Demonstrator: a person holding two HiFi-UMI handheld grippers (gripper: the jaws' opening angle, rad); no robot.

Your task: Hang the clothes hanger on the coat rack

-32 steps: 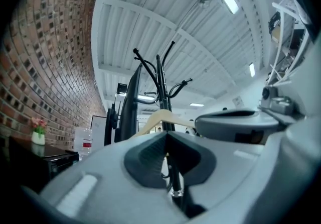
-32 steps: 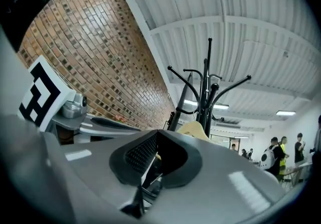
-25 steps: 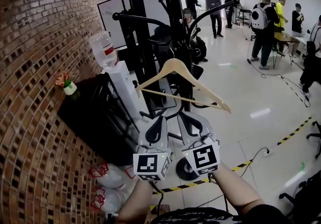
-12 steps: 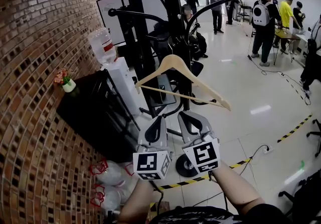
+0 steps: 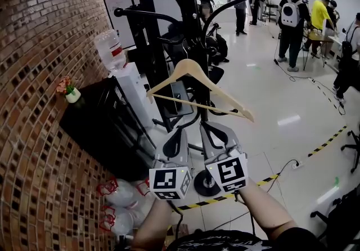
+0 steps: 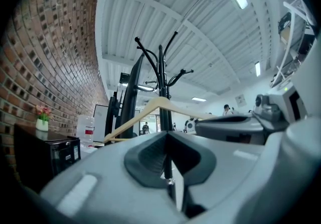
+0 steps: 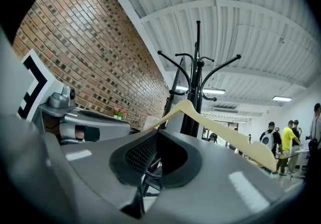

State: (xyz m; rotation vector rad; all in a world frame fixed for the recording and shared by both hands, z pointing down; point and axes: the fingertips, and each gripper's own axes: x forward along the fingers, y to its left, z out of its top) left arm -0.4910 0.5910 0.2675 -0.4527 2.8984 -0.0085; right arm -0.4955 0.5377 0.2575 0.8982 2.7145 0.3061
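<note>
Your left gripper (image 5: pixel 179 131) and right gripper (image 5: pixel 207 127) are both clenched on nothing just below the wooden clothes hanger (image 5: pixel 190 66), which looks already hung on the black coat rack (image 5: pixel 185 8), so you only need to back away without bumping it.

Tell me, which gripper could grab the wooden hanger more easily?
Probably the right gripper. Its shut jaws point just under the lower bar of the hanger, which looms large in the right gripper view. The left gripper, also shut, sits farther from that bar. Either must open first.
</note>
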